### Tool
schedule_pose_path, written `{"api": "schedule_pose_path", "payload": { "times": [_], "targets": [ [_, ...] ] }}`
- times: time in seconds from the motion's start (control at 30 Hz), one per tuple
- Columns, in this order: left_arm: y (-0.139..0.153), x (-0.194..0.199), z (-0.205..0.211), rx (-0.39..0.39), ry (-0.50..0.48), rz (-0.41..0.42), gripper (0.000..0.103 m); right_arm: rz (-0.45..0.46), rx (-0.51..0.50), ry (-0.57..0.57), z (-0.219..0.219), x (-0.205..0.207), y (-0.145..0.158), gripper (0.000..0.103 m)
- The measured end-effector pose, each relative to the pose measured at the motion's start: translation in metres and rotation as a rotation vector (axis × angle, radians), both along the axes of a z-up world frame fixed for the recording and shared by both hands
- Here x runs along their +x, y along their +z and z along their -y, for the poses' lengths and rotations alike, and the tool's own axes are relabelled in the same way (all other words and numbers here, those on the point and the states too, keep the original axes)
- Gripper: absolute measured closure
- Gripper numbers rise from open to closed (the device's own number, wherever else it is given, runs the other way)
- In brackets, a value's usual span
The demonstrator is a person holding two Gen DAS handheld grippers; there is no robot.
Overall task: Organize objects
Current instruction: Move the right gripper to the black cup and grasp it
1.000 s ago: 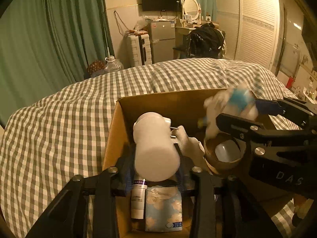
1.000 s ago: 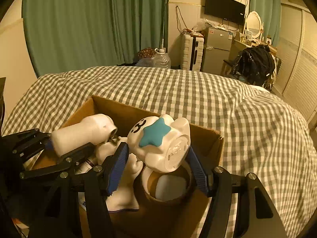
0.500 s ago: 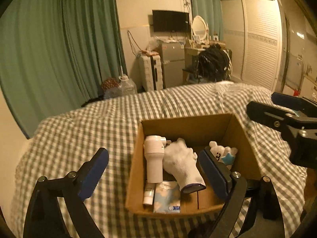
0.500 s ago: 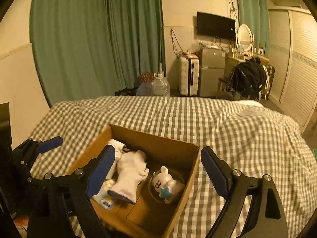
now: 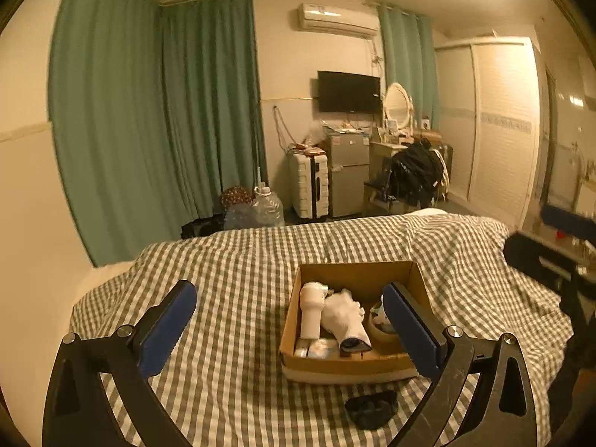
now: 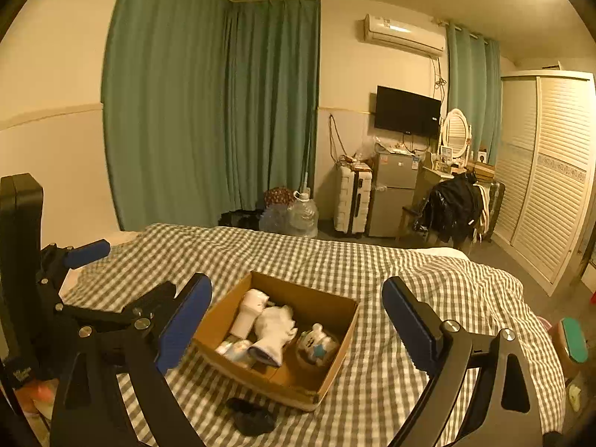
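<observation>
A cardboard box [image 5: 324, 365] [image 6: 337, 359] lies on the checked bed. In it lie a white bottle [image 5: 310, 311] [image 6: 247, 314], a white glove [image 5: 344, 316] [image 6: 273, 329], a small tube and a tissue pack [image 5: 316, 348], and a white toy with a blue star [image 6: 318, 342] in a round holder. My left gripper [image 5: 294, 331] is open and empty, well back from the box. My right gripper [image 6: 296, 324] is open and empty, also held back above the bed. The left gripper also shows at the left of the right wrist view [image 6: 123, 287].
A small black object [image 5: 372, 408] [image 6: 251, 415] lies on the bed in front of the box. The checked bedcover [image 5: 242, 279] spreads all around. Beyond the bed stand green curtains [image 5: 156, 111], a suitcase [image 5: 309, 184], a small fridge [image 5: 346, 171] and a wardrobe [image 6: 547, 171].
Both grippers let go of the bottle and the toy into the box, opened wide, and pulled back and up away from the box.
</observation>
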State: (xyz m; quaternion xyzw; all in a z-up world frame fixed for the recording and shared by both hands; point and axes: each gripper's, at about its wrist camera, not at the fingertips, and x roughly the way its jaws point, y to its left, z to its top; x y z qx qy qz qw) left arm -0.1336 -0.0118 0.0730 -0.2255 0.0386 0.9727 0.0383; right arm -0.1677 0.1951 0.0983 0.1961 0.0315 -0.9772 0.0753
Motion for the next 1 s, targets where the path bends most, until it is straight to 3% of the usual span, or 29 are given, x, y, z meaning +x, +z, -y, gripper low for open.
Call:
{"api": "schedule_pose_path", "payload": {
  "times": [0.2,0.4,0.57,0.77,1.0],
  "targets": [
    [-0.023,0.029,0.033,0.074,0.055,0.046,0.0,0.036,-0.037,0.029,0.013,0.034,-0.023,0.006],
    [-0.067,0.019,0.058,0.15,0.112,0.147,0.0,0.138,-0.097,0.059,0.021,0.023,-0.071,0.006],
    [-0.114,0.008,0.045,0.097,0.101,0.217,0.0,0.213,-0.081,0.041,0.023,-0.003,-0.114,0.006],
    [-0.166,-0.003,0.02,-0.044,0.073,0.299,0.0,0.339,-0.071,0.026,0.02,-0.03,-0.171,0.006],
    [-0.197,-0.011,0.016,-0.109,0.092,0.391,0.0,0.496,-0.047,0.006,0.023,-0.052,-0.221,0.006]
  ]
}}
